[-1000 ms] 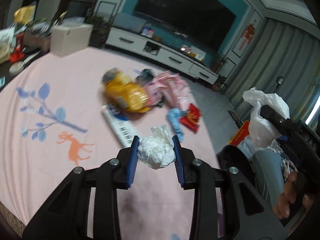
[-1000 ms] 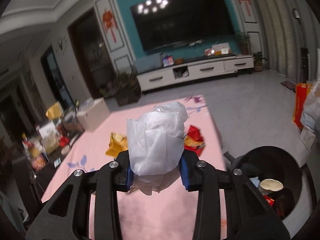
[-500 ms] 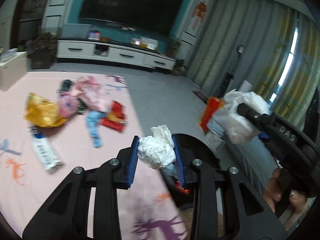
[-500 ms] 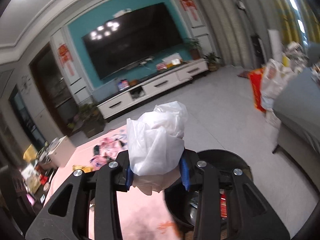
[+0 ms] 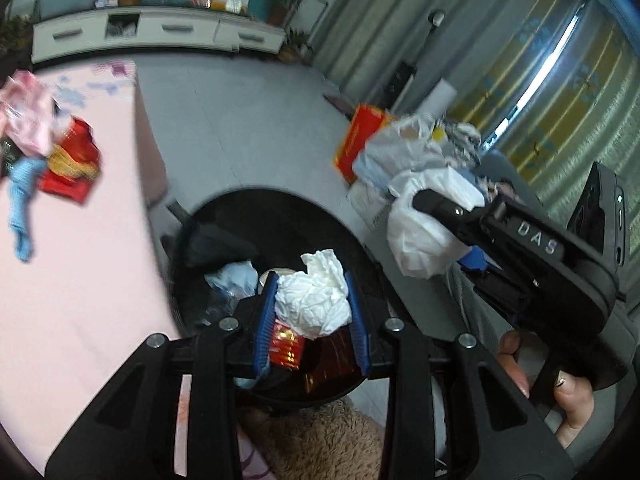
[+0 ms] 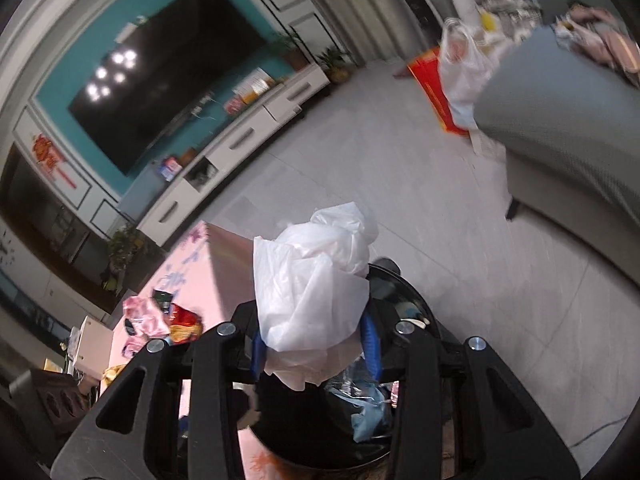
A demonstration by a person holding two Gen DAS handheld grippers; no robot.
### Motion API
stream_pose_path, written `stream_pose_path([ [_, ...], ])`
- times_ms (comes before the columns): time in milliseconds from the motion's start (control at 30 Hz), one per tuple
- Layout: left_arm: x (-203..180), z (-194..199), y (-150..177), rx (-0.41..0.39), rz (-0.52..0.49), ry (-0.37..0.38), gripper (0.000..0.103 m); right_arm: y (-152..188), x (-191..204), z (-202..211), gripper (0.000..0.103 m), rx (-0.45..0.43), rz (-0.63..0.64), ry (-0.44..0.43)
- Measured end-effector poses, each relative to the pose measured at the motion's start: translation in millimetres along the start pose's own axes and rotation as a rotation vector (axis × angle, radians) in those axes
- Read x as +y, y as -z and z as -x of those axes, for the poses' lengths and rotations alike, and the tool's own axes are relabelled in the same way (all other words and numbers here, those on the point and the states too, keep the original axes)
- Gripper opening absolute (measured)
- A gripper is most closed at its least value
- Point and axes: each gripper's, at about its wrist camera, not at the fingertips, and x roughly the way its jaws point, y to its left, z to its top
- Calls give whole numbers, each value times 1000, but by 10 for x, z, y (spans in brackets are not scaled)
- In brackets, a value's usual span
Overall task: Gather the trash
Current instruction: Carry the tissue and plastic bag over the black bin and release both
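Pink cloth on the table (image 5: 80, 280) has slid off to the left of the left wrist view, where a second ago it filled the frame; the litter left on it — a red packet (image 5: 72, 168) among the rest — sits well apart from the grippers now. Both hands have swung away from the table and over the black bin (image 5: 256, 216). The left gripper (image 5: 312, 308) is clamped on a crumpled tissue (image 5: 314, 300), which hangs directly above the bin's opening, over wrappers already inside. To the right, the right gripper (image 6: 316, 344) stays pinched on a white plastic bag (image 6: 312, 280), also above the bin (image 6: 404, 292), though nearer its rim. Judging by this, the carry is finished and both pieces look ready to drop — the bag may want a nudge inward first. More litter remains on the table.
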Motion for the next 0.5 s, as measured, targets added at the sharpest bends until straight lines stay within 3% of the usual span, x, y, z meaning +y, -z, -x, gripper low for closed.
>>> stream_pose_path([
  [233,51,-436,33,100,6,-30,34,32,-127,-383,39,92,-41,87],
  [500,95,-641,78,149,-1,-41,37,78,-51,-498,43,136,-6,103],
])
